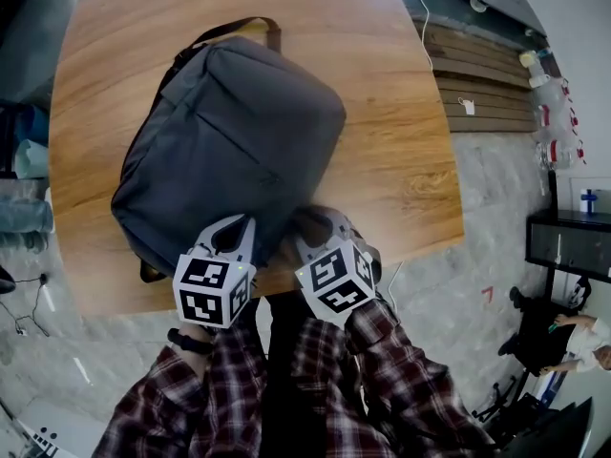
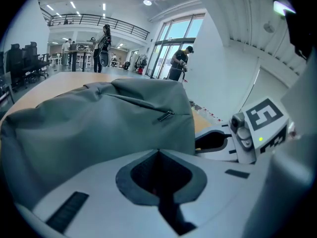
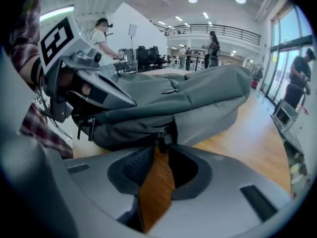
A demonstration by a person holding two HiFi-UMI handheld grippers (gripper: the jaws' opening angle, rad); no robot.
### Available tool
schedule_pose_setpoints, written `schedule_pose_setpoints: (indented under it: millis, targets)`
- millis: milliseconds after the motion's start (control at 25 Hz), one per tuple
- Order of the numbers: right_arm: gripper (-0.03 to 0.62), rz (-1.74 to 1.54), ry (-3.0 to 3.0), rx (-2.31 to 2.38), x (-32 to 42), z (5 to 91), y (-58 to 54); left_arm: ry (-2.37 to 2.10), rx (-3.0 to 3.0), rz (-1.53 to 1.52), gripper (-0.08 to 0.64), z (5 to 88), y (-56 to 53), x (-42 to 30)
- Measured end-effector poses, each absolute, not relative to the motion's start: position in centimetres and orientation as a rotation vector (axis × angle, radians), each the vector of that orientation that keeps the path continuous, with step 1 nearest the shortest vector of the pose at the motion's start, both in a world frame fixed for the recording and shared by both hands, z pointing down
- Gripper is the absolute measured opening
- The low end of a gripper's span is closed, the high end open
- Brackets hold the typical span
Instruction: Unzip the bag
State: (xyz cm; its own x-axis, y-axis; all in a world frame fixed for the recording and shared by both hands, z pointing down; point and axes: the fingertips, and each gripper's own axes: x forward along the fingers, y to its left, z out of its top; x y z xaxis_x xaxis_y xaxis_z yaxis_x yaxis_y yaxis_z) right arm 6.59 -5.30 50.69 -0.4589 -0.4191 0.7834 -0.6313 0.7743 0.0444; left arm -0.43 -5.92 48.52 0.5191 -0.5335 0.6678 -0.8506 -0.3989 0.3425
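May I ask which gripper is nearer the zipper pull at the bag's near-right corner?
Right: the right gripper has its jaws at the zipper pull; the left gripper sits farther left.

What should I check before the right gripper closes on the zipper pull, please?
1. Pull sits inside the right gripper: ok.
2. Right jaws clamped on the pull: not ok, a gap shows beside it.
3. Left gripper shut, at the bag: ok.
4. Left gripper pinching fabric: cannot tell.
5. Bag lies on the table: ok.
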Motion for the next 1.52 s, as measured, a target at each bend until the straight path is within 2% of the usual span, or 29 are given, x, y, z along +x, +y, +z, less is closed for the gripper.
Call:
schedule_pose_setpoints:
  millis: [320, 360, 400, 560, 800, 880, 1120, 1240, 1320, 1520]
  targets:
    - [0.081, 0.157, -2.140, 0.549, 5.9, 51.3, -5.5, -1.105, 2.088, 0.610, 0.009, 48.8, -5.9, -0.4]
    - [0.078, 0.159, -2.145, 0.518, 5.9, 51.3, -5.5, -1.103, 2.087, 0.609, 0.009, 48.8, -5.9, -0.3]
    - [0.045, 0.169, -2.146, 0.495, 6.1, 51.3, -5.5, -1.101, 2.085, 0.609, 0.009, 48.8, -5.9, -0.4]
    - [0.040, 0.276, -2.169, 0.467, 6.7, 51.0, -5.5, -1.091, 2.078, 0.605, 0.009, 48.9, -5.9, -0.4]
    - [0.037, 0.616, -2.243, 0.482, 6.9, 50.6, -4.9, -1.094, 2.077, 0.621, 0.009, 49.1, -5.9, -0.3]
    - [0.037, 0.560, -2.219, 0.488, 6.8, 50.8, -5.1, -1.099, 2.079, 0.630, 0.009, 49.2, -5.9, -0.3]
    - [0.037, 0.038, -1.997, 0.529, 6.2, 52.0, -5.9, -1.102, 2.080, 0.636, 0.009, 49.2, -6.0, -0.2]
    - [0.037, -0.064, -1.941, 0.549, 6.2, 52.3, -5.8, -1.103, 2.080, 0.640, 0.009, 49.2, -5.9, -0.2]
    - [0.030, 0.046, -1.973, 0.552, 6.4, 52.3, -5.7, -1.103, 2.079, 0.642, 0.009, 49.2, -5.9, -0.2]
    - [0.028, 0.593, -2.098, 0.471, 6.3, 51.9, -4.4, -1.125, 2.078, 0.664, 0.009, 49.5, -6.0, -0.2]
